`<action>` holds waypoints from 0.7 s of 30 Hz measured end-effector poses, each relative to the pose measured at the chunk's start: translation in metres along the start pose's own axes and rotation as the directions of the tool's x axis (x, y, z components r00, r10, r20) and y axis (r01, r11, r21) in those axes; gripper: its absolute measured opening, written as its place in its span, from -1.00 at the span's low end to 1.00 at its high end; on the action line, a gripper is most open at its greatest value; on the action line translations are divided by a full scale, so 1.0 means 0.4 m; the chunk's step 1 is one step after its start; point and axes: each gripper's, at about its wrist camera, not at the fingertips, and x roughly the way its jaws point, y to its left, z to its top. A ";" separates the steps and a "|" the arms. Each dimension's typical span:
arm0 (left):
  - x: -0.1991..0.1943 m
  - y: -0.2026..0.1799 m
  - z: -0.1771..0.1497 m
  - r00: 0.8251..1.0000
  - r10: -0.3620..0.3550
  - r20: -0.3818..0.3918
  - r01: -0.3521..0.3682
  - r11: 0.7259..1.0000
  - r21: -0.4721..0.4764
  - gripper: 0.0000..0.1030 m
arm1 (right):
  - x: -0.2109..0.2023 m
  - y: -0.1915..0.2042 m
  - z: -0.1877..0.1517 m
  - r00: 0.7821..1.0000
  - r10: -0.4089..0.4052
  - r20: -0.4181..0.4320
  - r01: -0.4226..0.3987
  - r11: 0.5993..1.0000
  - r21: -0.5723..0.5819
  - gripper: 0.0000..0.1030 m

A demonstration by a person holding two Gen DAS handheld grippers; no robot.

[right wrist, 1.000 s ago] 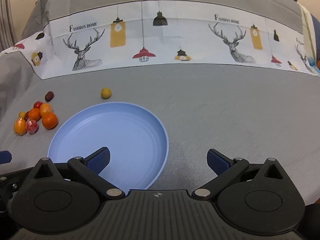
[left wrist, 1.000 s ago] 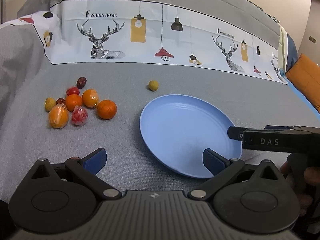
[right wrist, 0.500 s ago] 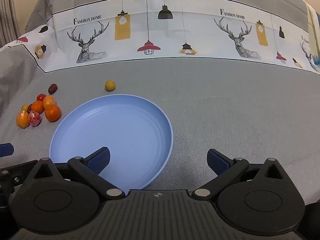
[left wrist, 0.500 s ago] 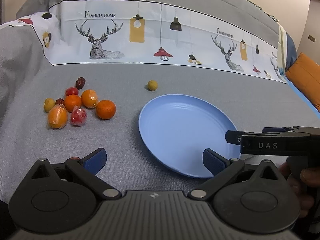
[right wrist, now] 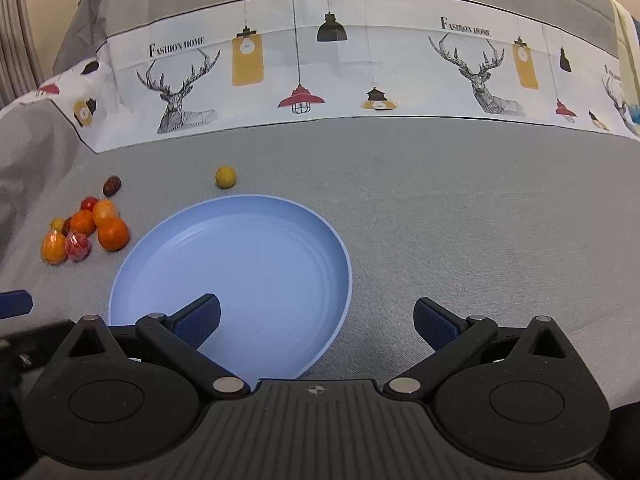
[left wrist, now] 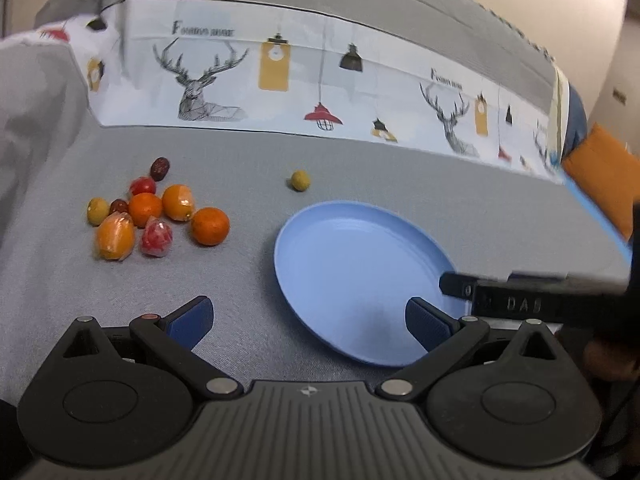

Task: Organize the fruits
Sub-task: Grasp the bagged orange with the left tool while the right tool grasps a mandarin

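The right gripper [right wrist: 316, 320] has edged forward over the blue plate [right wrist: 280, 248]; fruit and plate sit unmoved.

Soft, even indoor light reaches me; shadows stay faint. My left view is smeared with motion blur, worst at 3 o'clock; fisheye bending curves both frames' edges.

Before me spreads a grey bed cover [right wrist: 460, 208]. On it lie a bare blue plate [right wrist: 240, 264], a lone yellowish fruit [right wrist: 225, 176] just beyond its rim, and a fruit cluster [left wrist: 152, 216] left, some seemingly plastic-wrapped.
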 end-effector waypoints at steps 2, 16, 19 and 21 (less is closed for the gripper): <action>-0.020 0.023 0.028 0.998 -0.048 0.032 0.048 0.999 0.002 0.99 | 0.000 -0.004 0.004 1.000 0.004 0.002 -0.004 1.000 0.018 0.96; 0.033 0.279 0.174 0.995 0.100 -0.011 -0.101 0.986 -0.131 -0.79 | -0.009 0.029 0.027 0.995 0.101 0.006 -0.101 0.993 0.063 0.01; 0.043 0.299 0.176 0.994 0.099 -0.034 -0.104 0.980 -0.167 -0.77 | -0.025 0.048 0.037 0.992 0.123 0.015 -0.123 0.990 0.066 -0.01; 0.044 0.320 0.174 0.994 0.098 -0.046 -0.105 0.973 -0.207 -0.76 | -0.040 0.063 0.043 0.991 0.135 0.025 -0.136 0.989 0.062 -0.03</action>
